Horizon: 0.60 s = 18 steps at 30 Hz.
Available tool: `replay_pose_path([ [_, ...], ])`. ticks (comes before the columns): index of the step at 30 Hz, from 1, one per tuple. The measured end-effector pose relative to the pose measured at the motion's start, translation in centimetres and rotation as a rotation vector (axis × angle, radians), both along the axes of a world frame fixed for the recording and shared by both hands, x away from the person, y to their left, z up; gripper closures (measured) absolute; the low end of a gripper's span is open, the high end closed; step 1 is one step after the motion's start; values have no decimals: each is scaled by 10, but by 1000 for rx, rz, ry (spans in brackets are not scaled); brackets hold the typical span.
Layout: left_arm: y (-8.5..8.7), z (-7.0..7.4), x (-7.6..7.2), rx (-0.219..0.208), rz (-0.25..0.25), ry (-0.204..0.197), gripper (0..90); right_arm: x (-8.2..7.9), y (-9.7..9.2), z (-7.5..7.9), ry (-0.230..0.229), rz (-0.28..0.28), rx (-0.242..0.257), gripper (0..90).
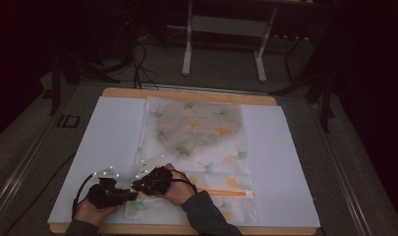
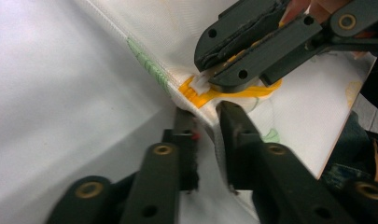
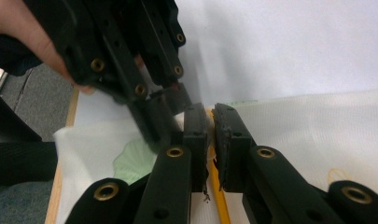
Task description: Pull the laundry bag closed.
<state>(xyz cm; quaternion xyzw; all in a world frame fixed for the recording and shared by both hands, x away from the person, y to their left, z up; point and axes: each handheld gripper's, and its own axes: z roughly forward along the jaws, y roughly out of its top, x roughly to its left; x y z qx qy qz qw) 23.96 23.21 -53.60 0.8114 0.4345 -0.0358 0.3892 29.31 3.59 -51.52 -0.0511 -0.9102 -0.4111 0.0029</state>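
the leaf-print zip bag [image 1: 194,147] lies flat on the white sheet [image 1: 108,147]. right gripper [image 2: 210,81] clamps the white slider [image 2: 201,82] on the orange zipper [image 1: 221,192]; left gripper [image 2: 203,116] pinches the bag's corner [image 2: 203,122]. a weak pinch could let the fabric slip and bunch.

This looks like a lab or recording room rather than anyone's home. The tabletop [image 1: 186,93] is a plain wooden board covered by a big white sheet [image 1: 108,147], set up as a work surface and lit while everything around it sits in darkness. Beyond the tabletop's far edge stands a white metal frame [image 1: 226,29] with splayed feet on a grey carpeted floor [image 1: 157,64]. Black cables [image 1: 140,64] trail over the floor just left of that frame, and dark stand legs [image 1: 69,69] rise beside the tabletop's far left corner. Metal rails [image 1: 19,167] run along the floor on either side of the tabletop.
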Motion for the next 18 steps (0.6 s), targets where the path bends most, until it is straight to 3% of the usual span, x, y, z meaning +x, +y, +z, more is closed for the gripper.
replay_pose_path([
  [5,2,1,-1,-18,-4,0,870,1,-4,-2,12,7,0,838],
  [12,1,0,-1,-7,-10,0,874,2,-6,-4,21,18,-2,835],
  [18,2,1,-2,-23,-6,-1,877,2,-7,-6,22,25,-7,828],
])
